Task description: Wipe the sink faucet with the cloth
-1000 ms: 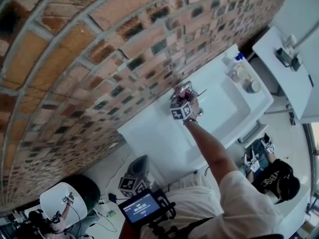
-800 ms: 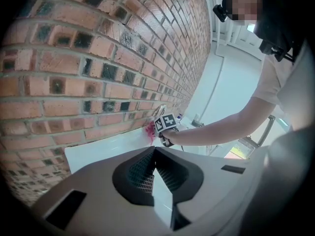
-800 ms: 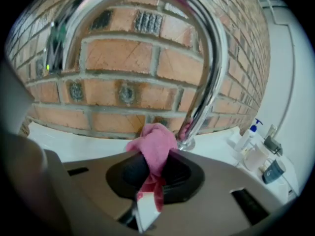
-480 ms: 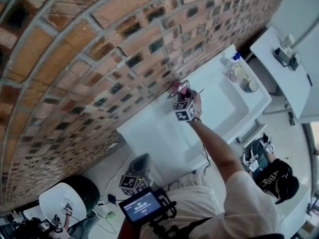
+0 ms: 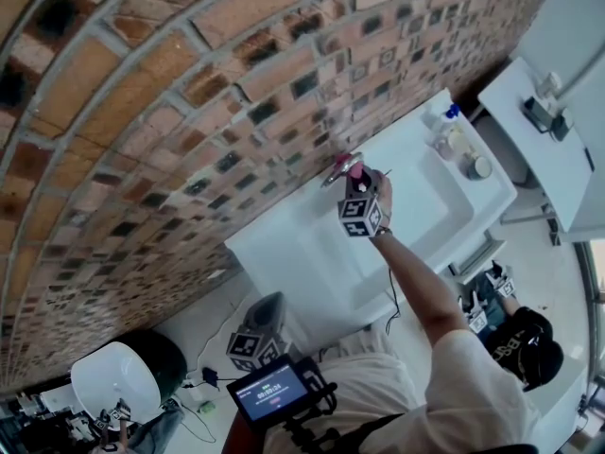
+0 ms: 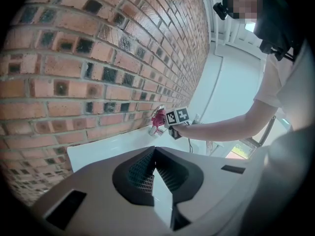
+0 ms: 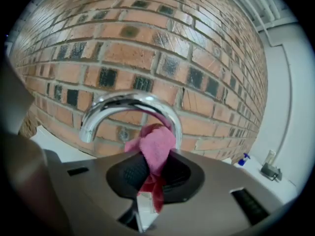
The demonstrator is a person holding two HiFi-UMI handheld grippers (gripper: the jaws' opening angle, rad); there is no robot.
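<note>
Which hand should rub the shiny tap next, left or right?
Right. The right tool holds the pink cloth right at the faucet's curved neck. The left tool is shut, empty, and hangs far back from the sink.

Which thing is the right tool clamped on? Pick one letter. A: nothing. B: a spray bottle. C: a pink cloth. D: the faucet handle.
C: the right gripper view shows the right tool shut on the pink cloth, close against the chrome faucet.
</note>
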